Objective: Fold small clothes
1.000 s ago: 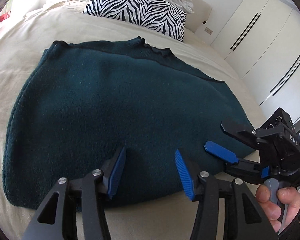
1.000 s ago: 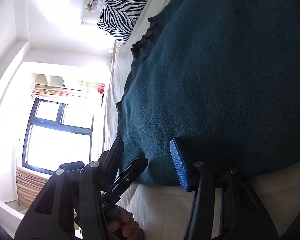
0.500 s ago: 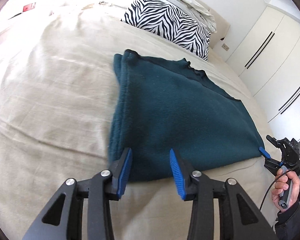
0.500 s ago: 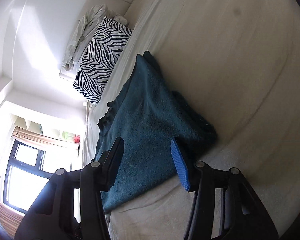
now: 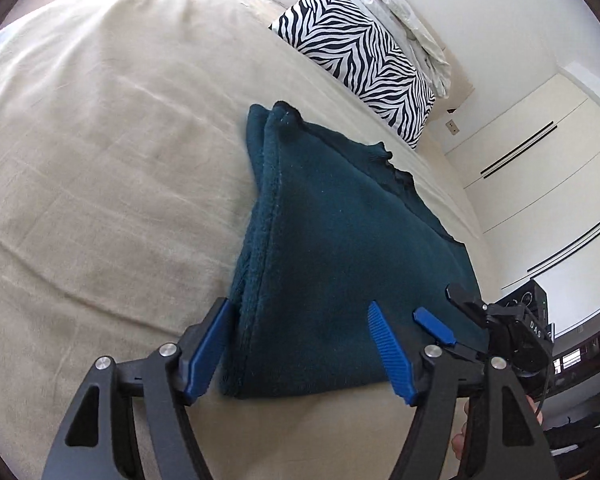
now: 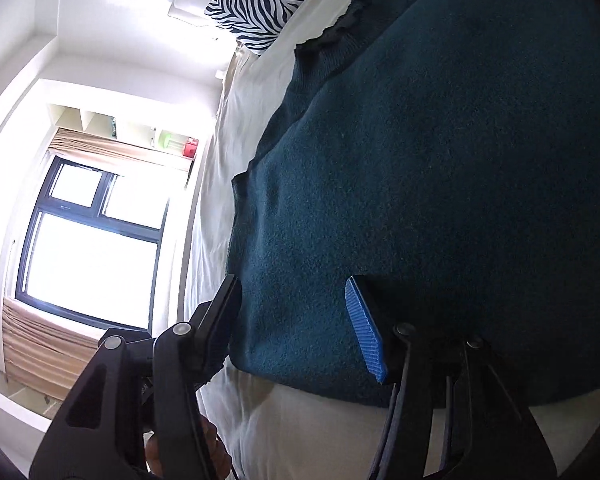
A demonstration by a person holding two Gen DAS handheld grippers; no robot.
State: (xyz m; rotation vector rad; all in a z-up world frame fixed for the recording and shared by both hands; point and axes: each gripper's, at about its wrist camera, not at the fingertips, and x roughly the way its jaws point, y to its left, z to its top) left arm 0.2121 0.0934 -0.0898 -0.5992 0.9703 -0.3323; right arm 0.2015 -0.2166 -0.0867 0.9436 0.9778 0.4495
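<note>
A dark teal fleece garment (image 5: 340, 248) lies folded flat on the beige bed (image 5: 100, 168), its neckline toward the pillow. My left gripper (image 5: 300, 348) hovers at the garment's near left corner. Its jaws are opening, the corner sits between the blue pads (image 5: 206, 354), and they do not press on it. My right gripper (image 5: 448, 314) stands open over the near right corner. In the right wrist view the garment (image 6: 440, 184) fills the frame, and my right gripper (image 6: 296, 320) straddles its near edge with a gap on both sides.
A zebra-print pillow (image 5: 360, 60) and crumpled white bedding (image 5: 404, 12) lie at the head of the bed. White wardrobe doors (image 5: 540, 184) stand to the right. A bright window (image 6: 92, 240) shows in the right wrist view. A hand (image 6: 208, 452) holds the handle.
The left jaws narrowed, then spread wider, as the view shifted to the garment's left edge. The right gripper swung out to the garment's far right corner and came back close.
</note>
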